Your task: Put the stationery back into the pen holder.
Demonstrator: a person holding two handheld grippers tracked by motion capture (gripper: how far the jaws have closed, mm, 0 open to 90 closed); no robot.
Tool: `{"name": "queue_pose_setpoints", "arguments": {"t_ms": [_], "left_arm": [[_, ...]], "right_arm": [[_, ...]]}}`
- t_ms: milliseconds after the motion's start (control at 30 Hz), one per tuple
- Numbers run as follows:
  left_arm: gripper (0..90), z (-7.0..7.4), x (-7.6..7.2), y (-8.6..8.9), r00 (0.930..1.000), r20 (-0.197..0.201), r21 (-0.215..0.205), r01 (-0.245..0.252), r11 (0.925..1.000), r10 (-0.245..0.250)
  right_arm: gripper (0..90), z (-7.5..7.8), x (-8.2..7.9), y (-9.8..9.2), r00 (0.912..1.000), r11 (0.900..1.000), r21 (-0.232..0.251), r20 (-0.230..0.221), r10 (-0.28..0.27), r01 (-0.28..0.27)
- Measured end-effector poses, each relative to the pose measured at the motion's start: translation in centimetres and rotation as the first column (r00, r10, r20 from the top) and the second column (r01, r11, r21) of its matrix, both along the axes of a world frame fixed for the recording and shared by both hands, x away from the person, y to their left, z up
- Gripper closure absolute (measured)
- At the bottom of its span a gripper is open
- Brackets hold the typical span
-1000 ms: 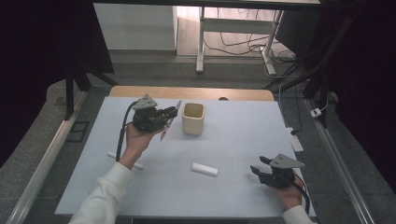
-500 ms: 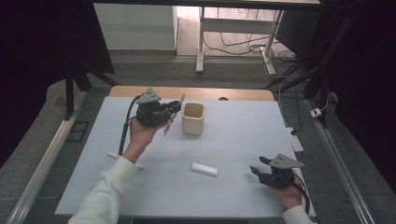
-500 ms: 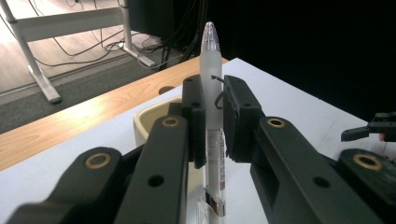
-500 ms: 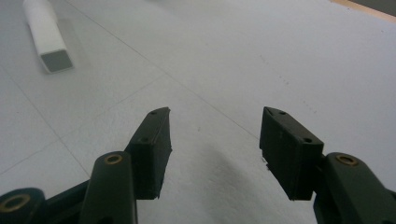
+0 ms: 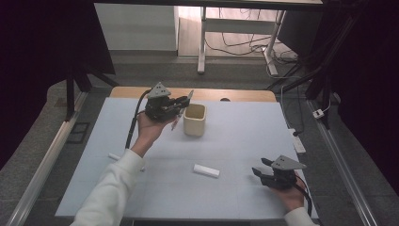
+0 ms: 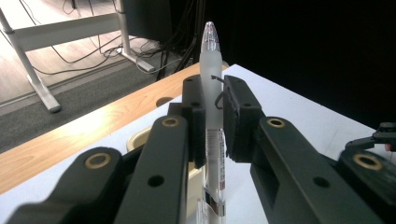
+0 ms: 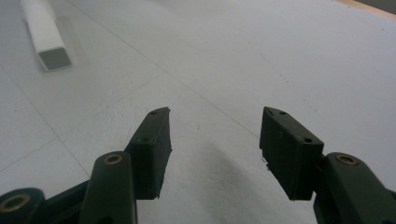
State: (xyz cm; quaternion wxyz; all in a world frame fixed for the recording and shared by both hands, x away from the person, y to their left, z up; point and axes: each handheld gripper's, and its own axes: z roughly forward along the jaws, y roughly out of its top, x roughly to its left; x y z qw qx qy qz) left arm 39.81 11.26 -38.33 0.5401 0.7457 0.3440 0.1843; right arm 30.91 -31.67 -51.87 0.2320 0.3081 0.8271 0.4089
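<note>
Left claw (image 5: 181,104) clamped on pen (image 6: 211,93) beside beige cup (image 5: 195,119), right claw (image 7: 215,140) wide, nothing between

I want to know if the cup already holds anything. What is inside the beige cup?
In the high view the beige cup looks empty, though its near wall hides the bottom. The pen is outside it, clamped in the left gripper.

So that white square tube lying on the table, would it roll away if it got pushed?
Probably not: the white tube has flat sides and a square end, so it should slide on the table instead. It looks hollow, so likely light and stiff.
</note>
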Motion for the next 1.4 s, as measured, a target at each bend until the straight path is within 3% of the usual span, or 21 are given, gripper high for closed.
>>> {"name": "queue_pose_setpoints", "arguments": {"t_ms": [267,733,1400], "left_arm": [[78.8,0.3,1.1,-0.5,1.0000,0.000,-0.016,-0.007,0.9998,0.007],[78.7,-0.1,2.5,-1.2,0.9996,-0.005,-0.006,-0.029,0.9995,0.029],[78.6,-0.8,4.8,-2.7,0.9986,-0.037,-0.032,-0.037,0.9988,0.036]], "right_arm": [[42.8,0.0,0.0,0.0,1.0000,1.000,0.002,-0.002,-0.001,0.001],[42.8,0.0,0.0,0.0,1.0000,1.000,-0.001,-0.003,-0.004,0.004],[42.9,0.0,-0.1,-0.1,1.0000,1.000,0.010,-0.001,-0.005,0.005]]}}
